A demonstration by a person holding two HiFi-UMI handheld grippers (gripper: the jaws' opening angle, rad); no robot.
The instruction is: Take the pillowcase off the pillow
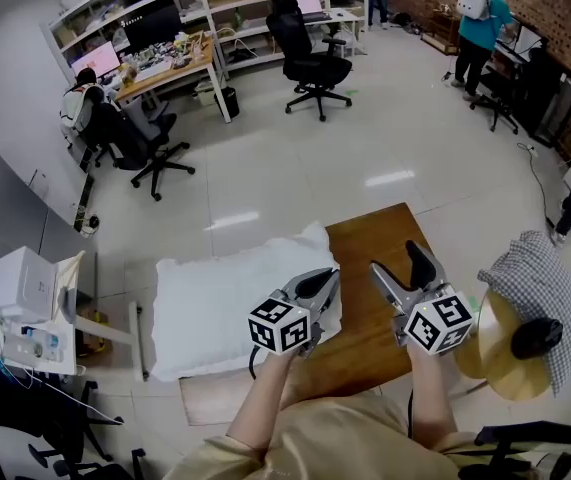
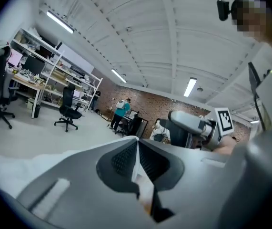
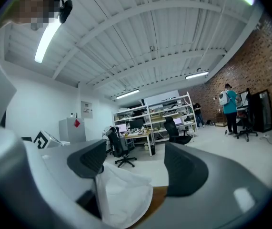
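Observation:
A white pillow [image 1: 215, 308] in its pillowcase lies flat on a brown wooden table [image 1: 385, 238], its left part hanging past the table's edge. My left gripper [image 1: 327, 280] hovers over the pillow's right edge with its jaws shut. In the left gripper view the pads [image 2: 136, 144] meet, and only a sliver of white shows in the gap behind them; no cloth hangs from the tips. My right gripper [image 1: 400, 260] stands open over bare table to the right of the pillow. In the right gripper view its jaws [image 3: 135, 159] frame the pillow [image 3: 124, 194] and hold nothing.
A round yellow stool with a checked cloth [image 1: 535, 288] stands right of the table. A white box on a stand [image 1: 25, 283] is at the left. Office chairs [image 1: 310, 58], desks and shelves fill the back. A person in teal [image 1: 480, 28] stands far right.

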